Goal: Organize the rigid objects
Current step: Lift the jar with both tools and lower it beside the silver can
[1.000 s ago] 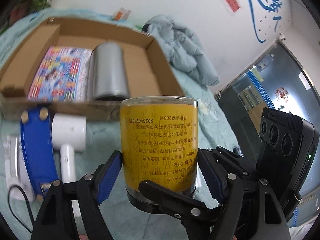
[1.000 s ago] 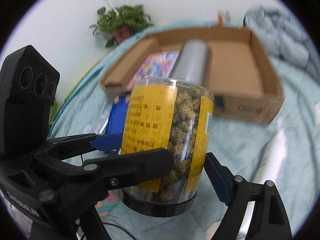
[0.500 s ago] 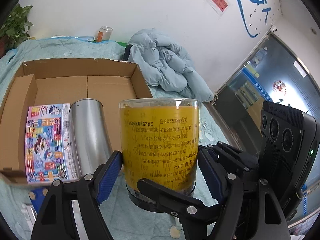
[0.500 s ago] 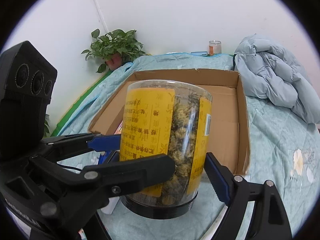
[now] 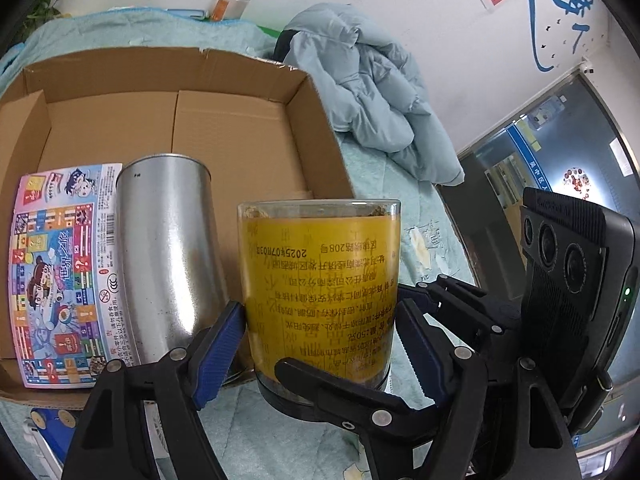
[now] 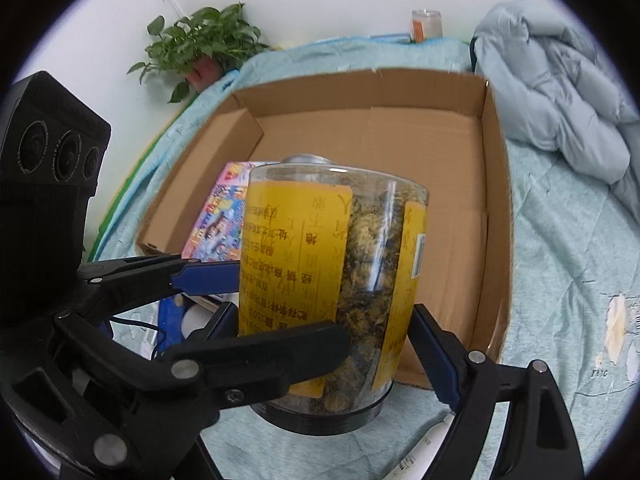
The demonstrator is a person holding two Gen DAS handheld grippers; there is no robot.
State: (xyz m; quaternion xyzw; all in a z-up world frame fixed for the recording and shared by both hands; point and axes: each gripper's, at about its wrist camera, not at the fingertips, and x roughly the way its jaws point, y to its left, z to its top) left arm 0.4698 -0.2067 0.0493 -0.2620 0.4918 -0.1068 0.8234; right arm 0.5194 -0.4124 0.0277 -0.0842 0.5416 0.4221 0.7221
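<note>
A clear jar (image 5: pixel 320 280) with a yellow label, dried flowers inside and a black lid at its lower end hangs over the near wall of an open cardboard box (image 5: pixel 240 64). My left gripper (image 5: pixel 320 344) is shut on the jar, a blue pad on each side. My right gripper (image 6: pixel 328 336) is shut on the same jar (image 6: pixel 332 280), crosswise to the left one. In the box (image 6: pixel 496 200) lie a silver can (image 5: pixel 168 256) and a colourful flat game box (image 5: pixel 60 272). The jar hides most of the can in the right wrist view.
A pale blue padded jacket (image 5: pixel 372 92) is heaped right of the box on the teal quilt (image 6: pixel 568 248). A potted plant (image 6: pixel 200 44) and a small glass (image 6: pixel 427 24) stand at the wall. A blue and white appliance (image 6: pixel 176 320) with a cord lies before the box.
Both grippers carried the jar from in front of the box to over its near wall. The appliance slid out of the left wrist view and the box interior grew larger.
</note>
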